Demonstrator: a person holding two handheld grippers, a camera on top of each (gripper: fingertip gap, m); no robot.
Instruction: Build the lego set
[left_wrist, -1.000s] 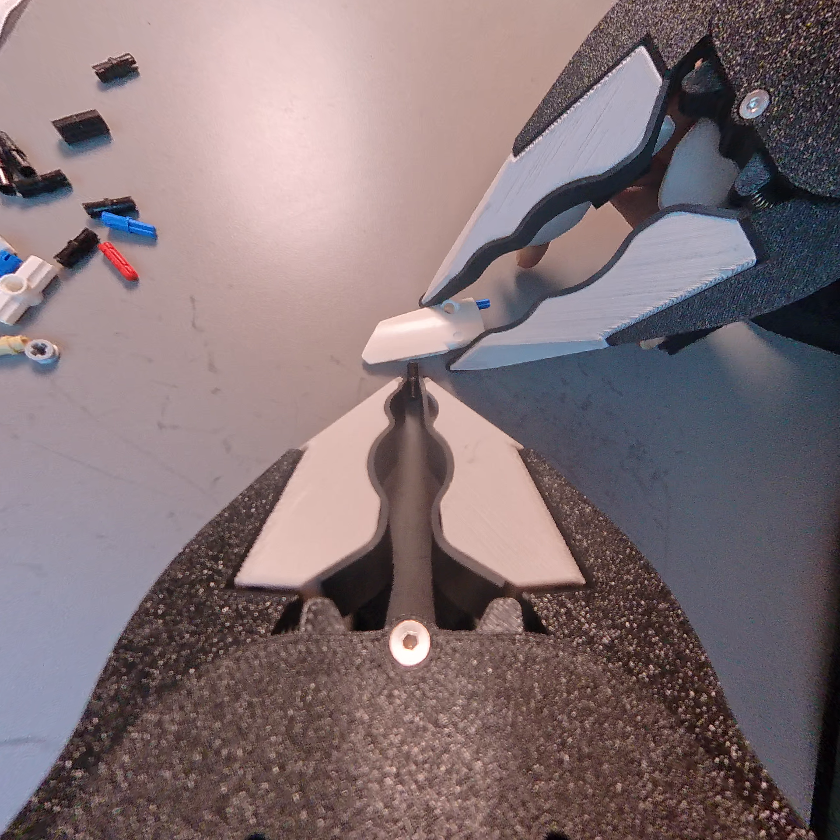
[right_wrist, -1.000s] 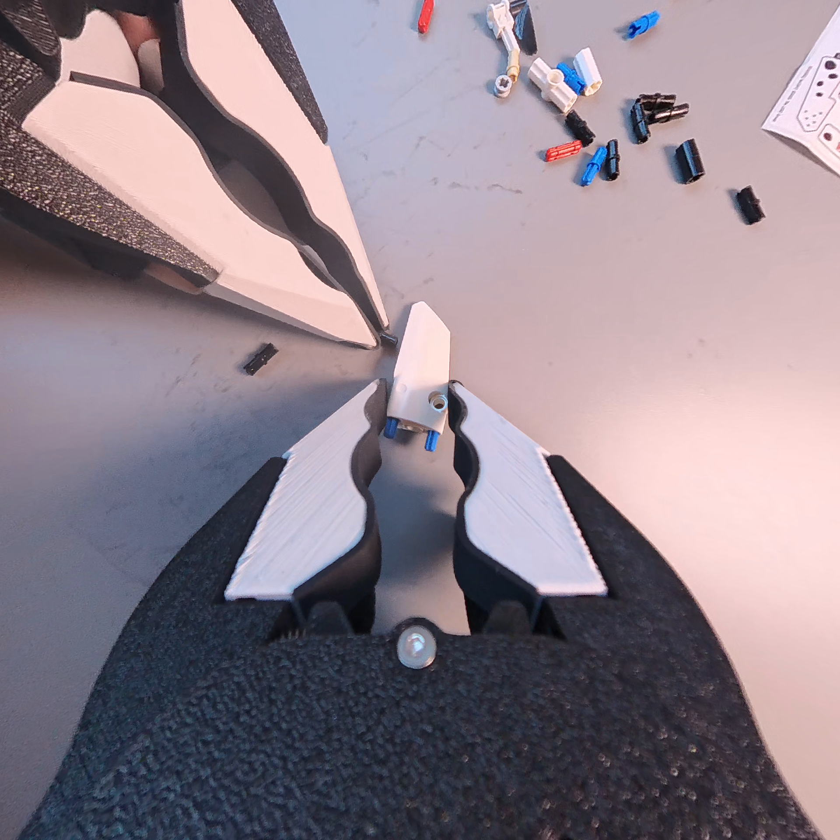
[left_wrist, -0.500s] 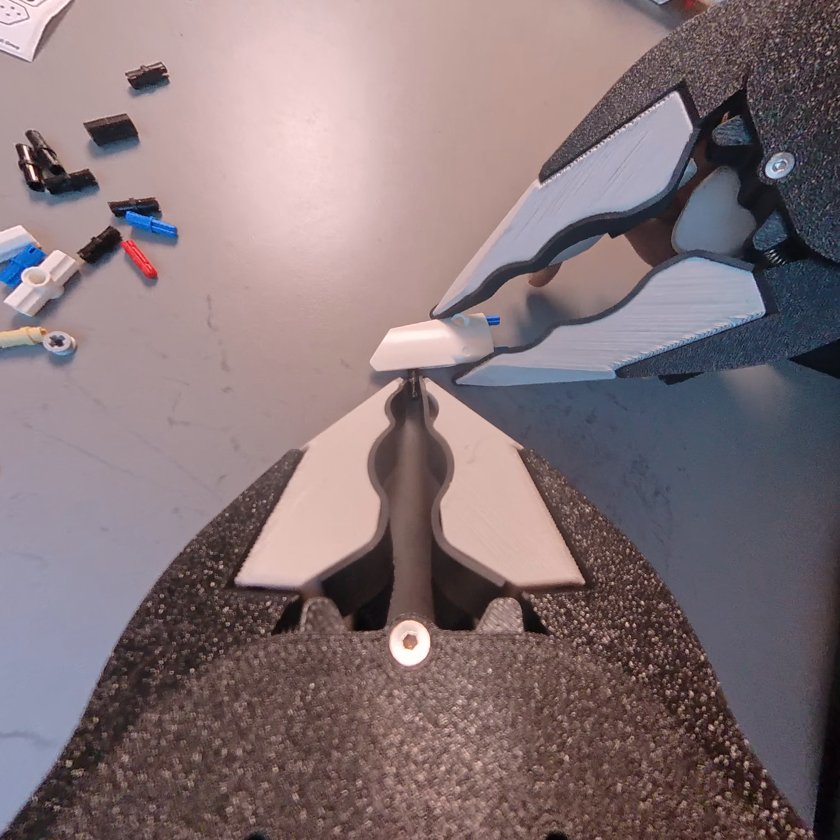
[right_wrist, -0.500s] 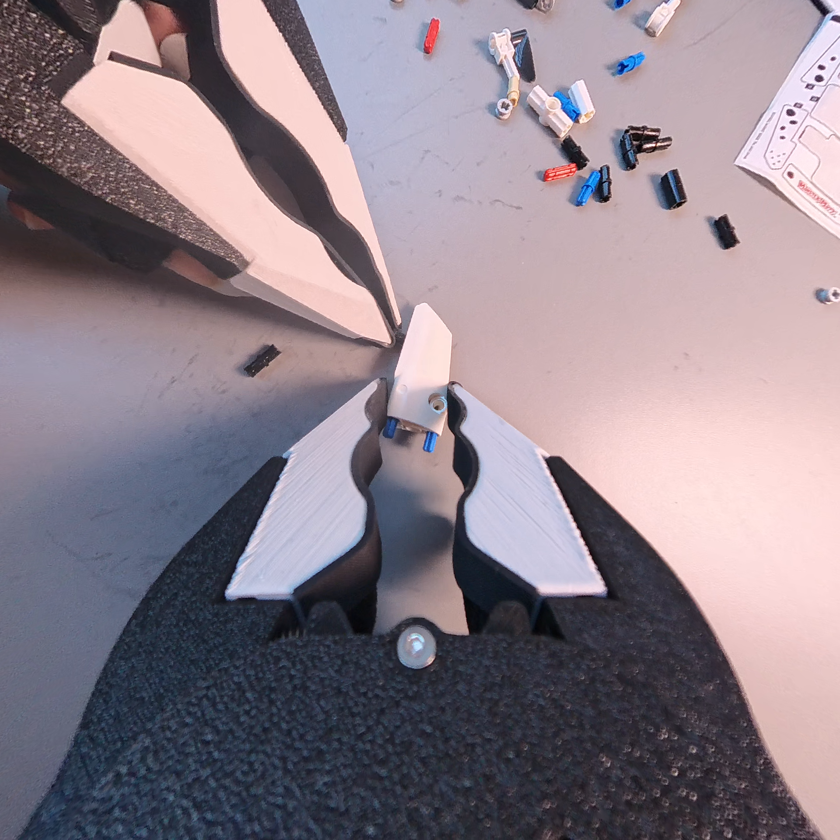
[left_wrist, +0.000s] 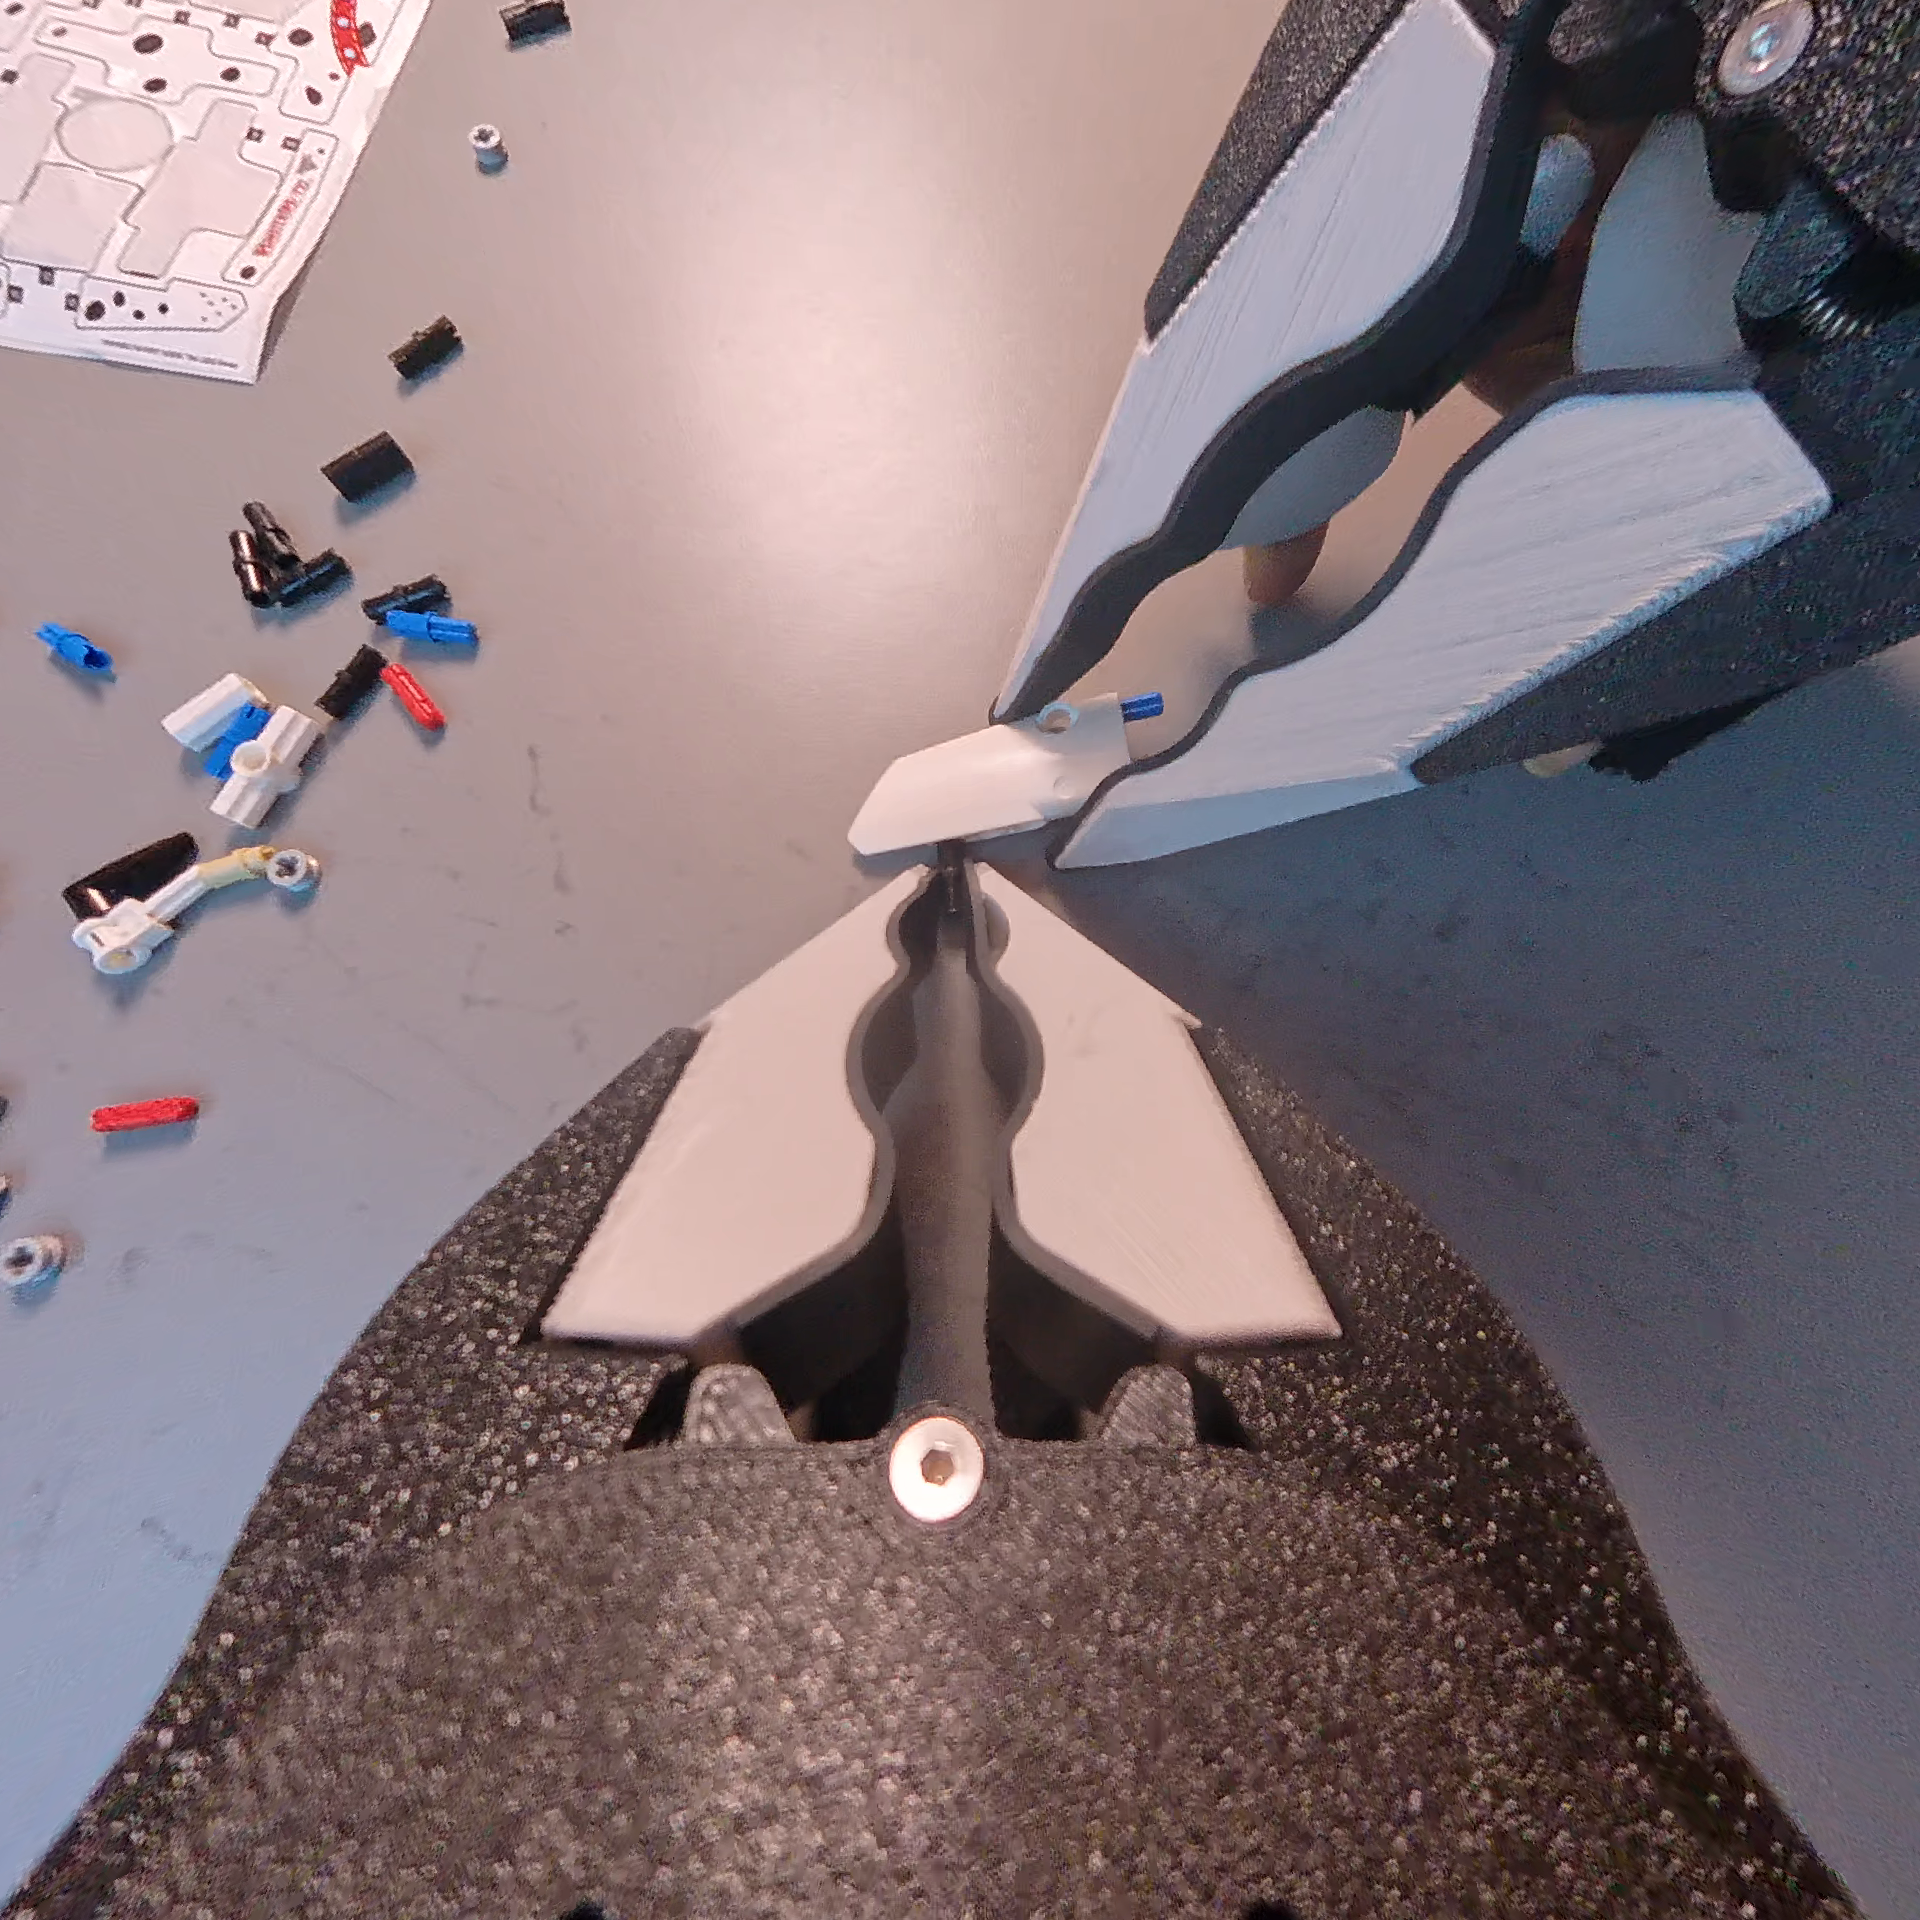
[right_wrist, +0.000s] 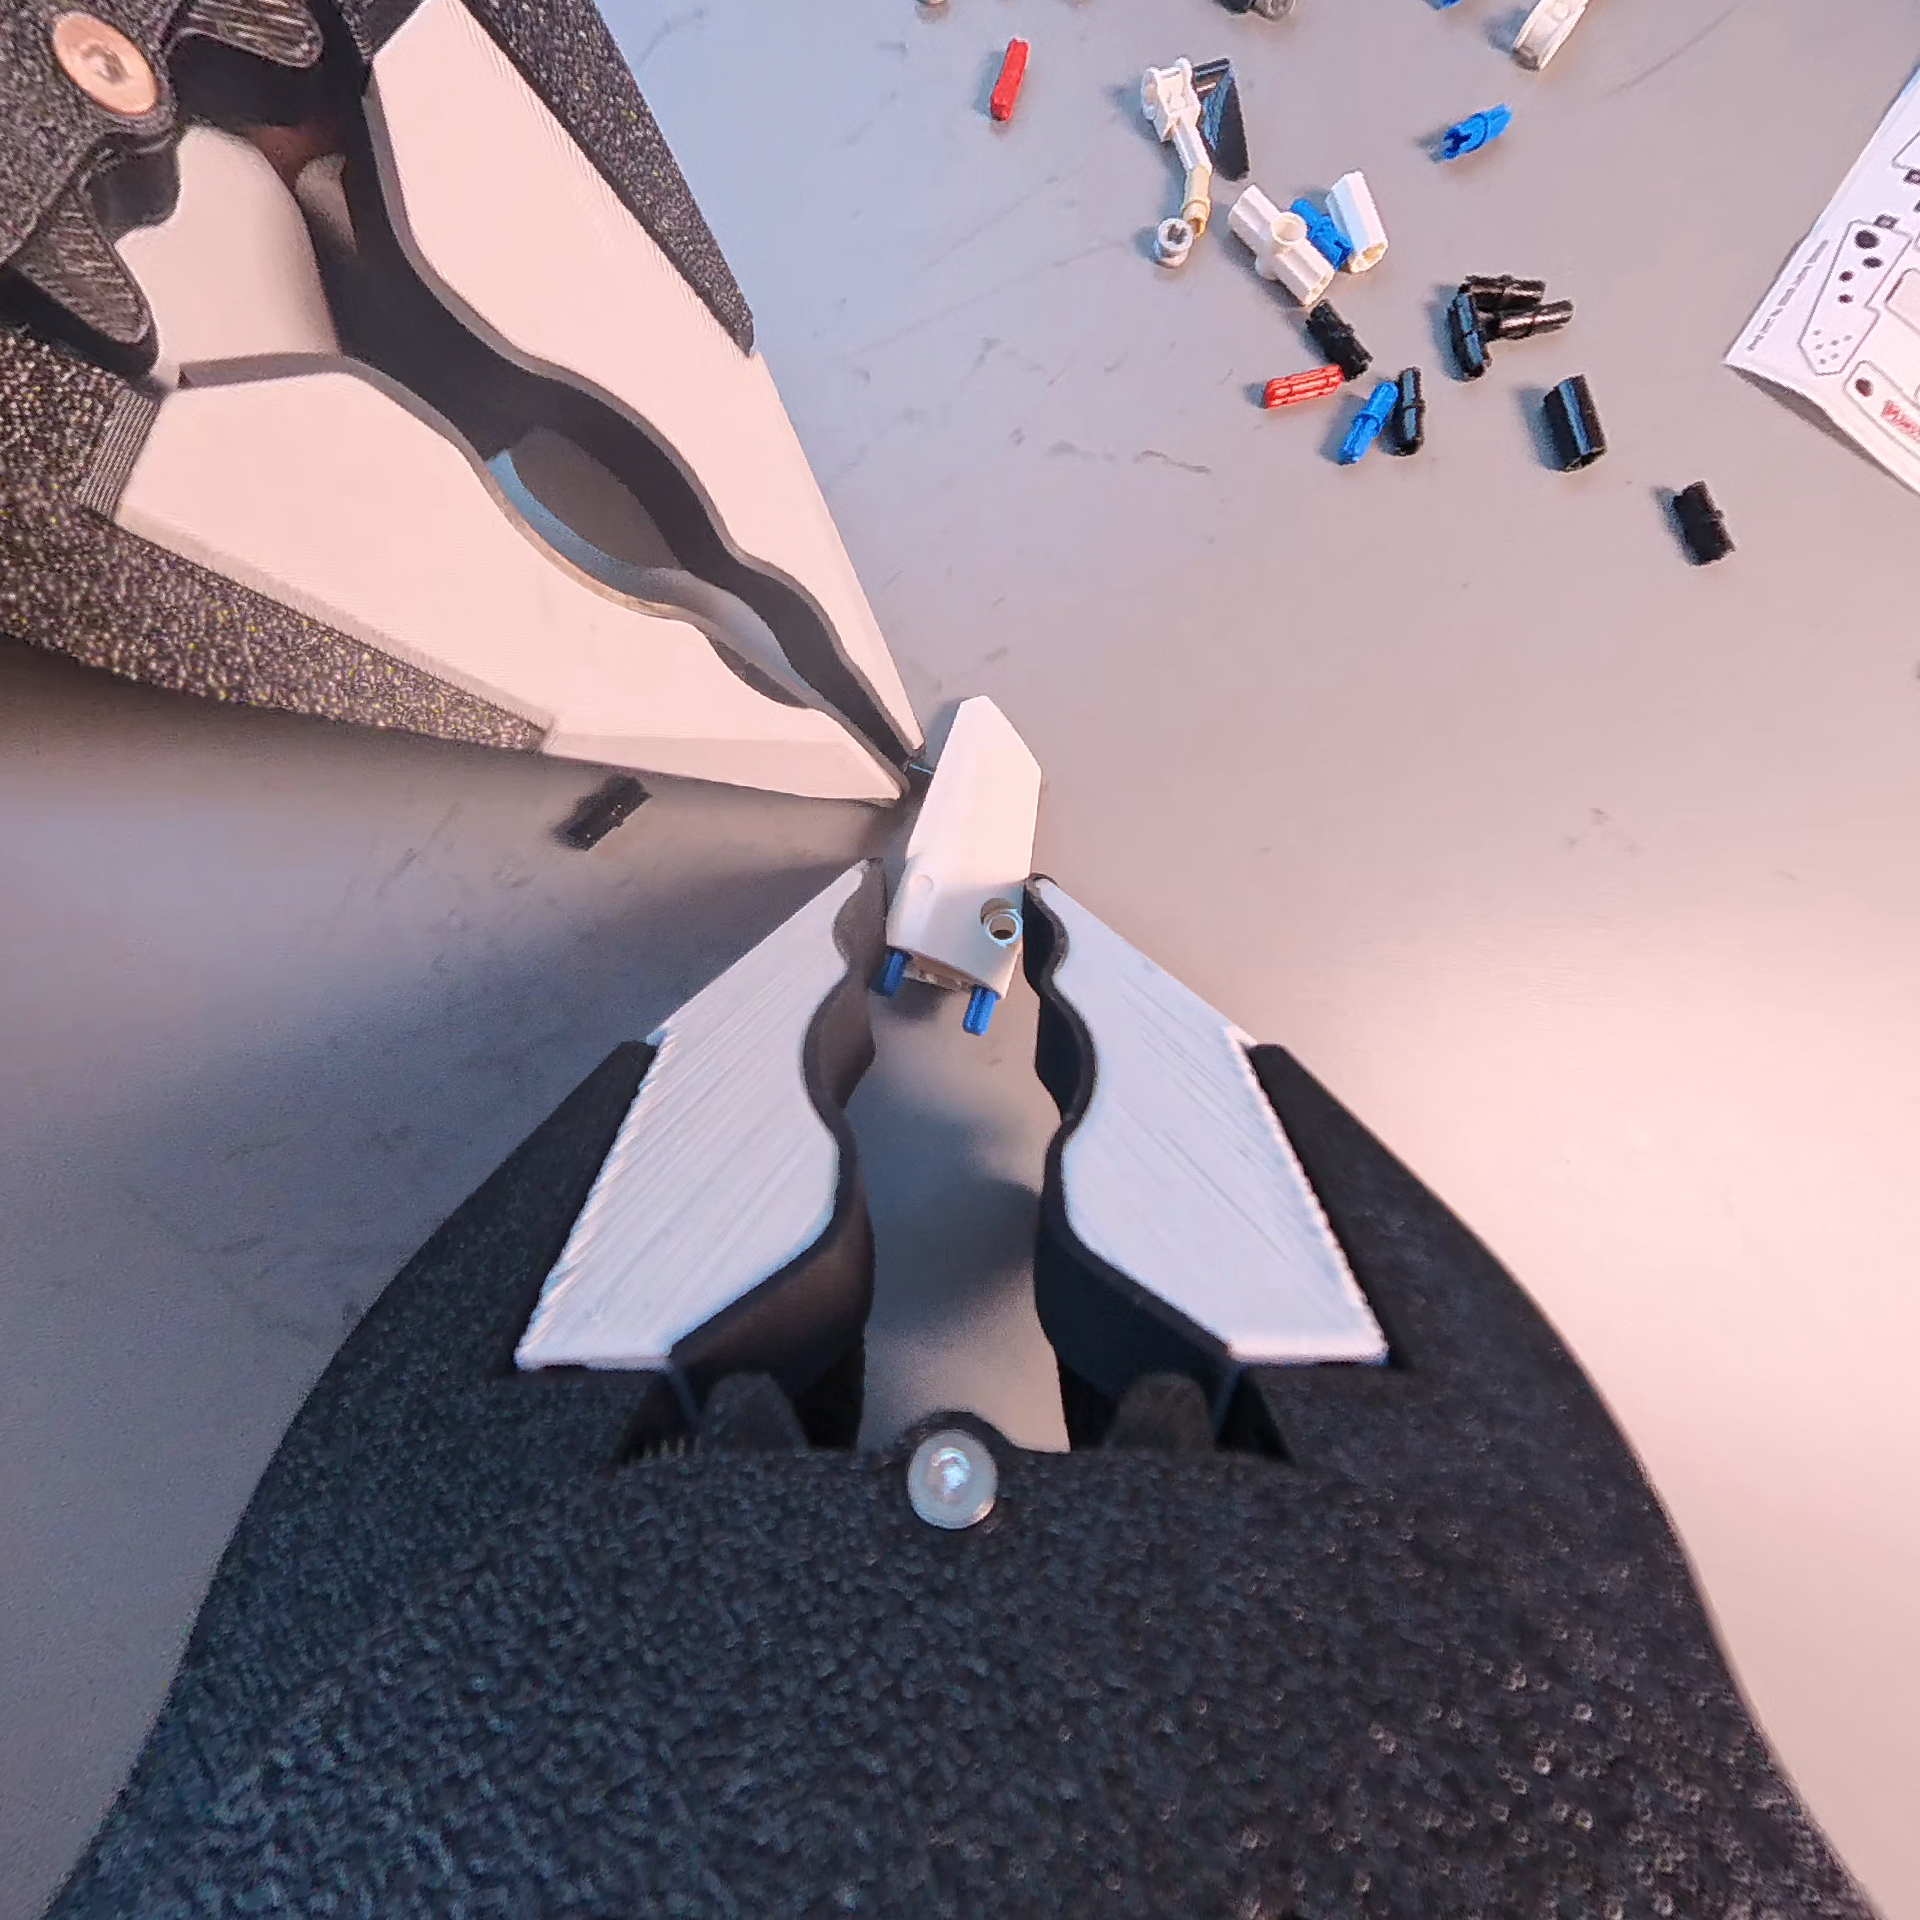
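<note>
My right gripper (right_wrist: 951, 894) is shut on a white wedge-shaped panel piece (right_wrist: 977, 821), gripping its back end, where two blue pins (right_wrist: 977, 1008) stick out. The panel also shows in the left wrist view (left_wrist: 966, 795), held above the grey table by the right gripper (left_wrist: 1034, 790). My left gripper (left_wrist: 953, 888) is shut on a small black pin (left_wrist: 953, 902). The pin's end touches the panel's side. In the right wrist view the left gripper (right_wrist: 904, 774) comes in from the upper left with the pin (right_wrist: 916, 767) against the panel.
Several loose black, blue, red and white parts (left_wrist: 260, 748) lie to the left; they show upper right in the right wrist view (right_wrist: 1340, 312). A printed sheet (left_wrist: 156, 177) lies at the far left. One black piece (right_wrist: 603, 810) lies under the left gripper. Less than 4 cm separates the two grippers' tips.
Both grippers have stayed together with the pin at the panel. The views have shifted, so more loose parts and the printed sheet have come into view.
</note>
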